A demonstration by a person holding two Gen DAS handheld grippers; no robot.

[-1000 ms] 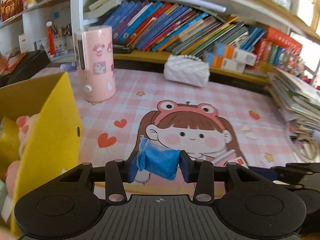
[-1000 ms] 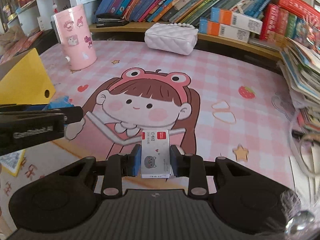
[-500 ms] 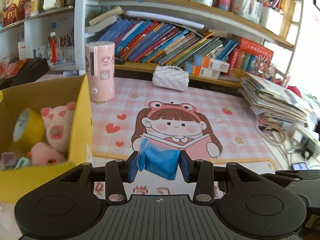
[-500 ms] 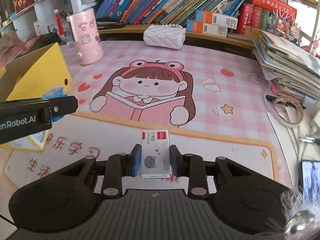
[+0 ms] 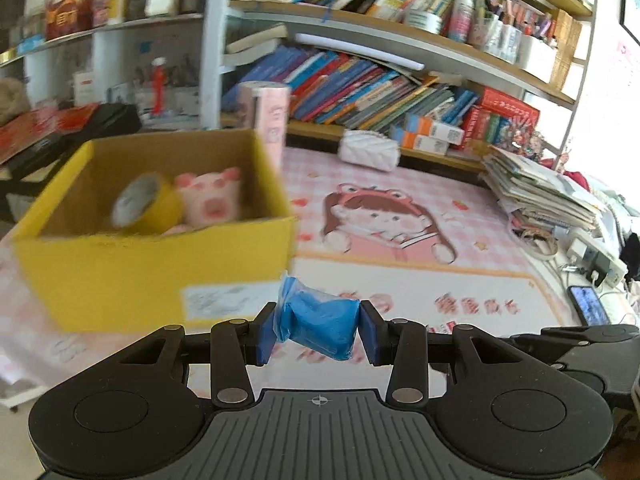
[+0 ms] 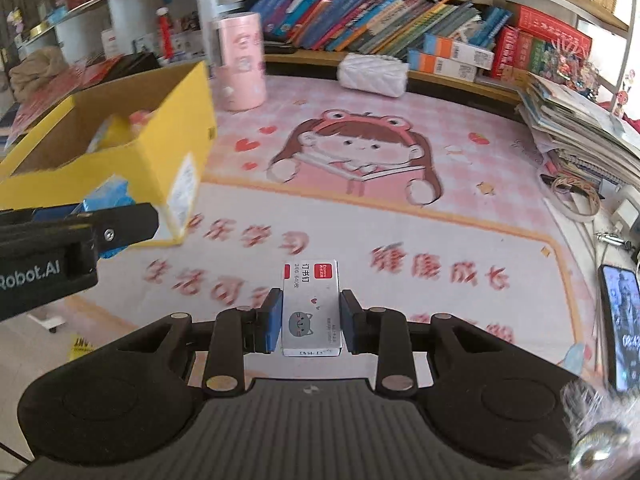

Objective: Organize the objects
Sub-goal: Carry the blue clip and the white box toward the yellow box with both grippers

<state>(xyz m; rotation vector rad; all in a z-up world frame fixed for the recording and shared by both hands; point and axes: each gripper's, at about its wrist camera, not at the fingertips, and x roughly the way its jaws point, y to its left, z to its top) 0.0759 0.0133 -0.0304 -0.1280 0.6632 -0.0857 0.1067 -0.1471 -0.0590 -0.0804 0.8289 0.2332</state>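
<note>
My left gripper (image 5: 318,330) is shut on a blue plastic packet (image 5: 320,322), held in the air in front of the yellow cardboard box (image 5: 140,272). The box holds a yellow tape roll (image 5: 144,204) and a pink pig plush (image 5: 210,200). My right gripper (image 6: 310,320) is shut on a small white staple box (image 6: 311,308) with a cat drawing, held above the pink cartoon mat (image 6: 400,208). In the right wrist view the left gripper (image 6: 100,216) with the blue packet (image 6: 110,196) is at the left, beside the yellow box (image 6: 120,160).
A pink cylinder (image 6: 242,64) and a white quilted purse (image 6: 372,74) stand at the back of the mat. A book stack (image 6: 580,128) and a phone (image 6: 620,320) lie on the right. Bookshelves (image 5: 360,80) run along the back.
Both grippers have pulled back and risen from the mat, each still holding its object. The yellow box now lies more centred in the left wrist view, its inside visible.
</note>
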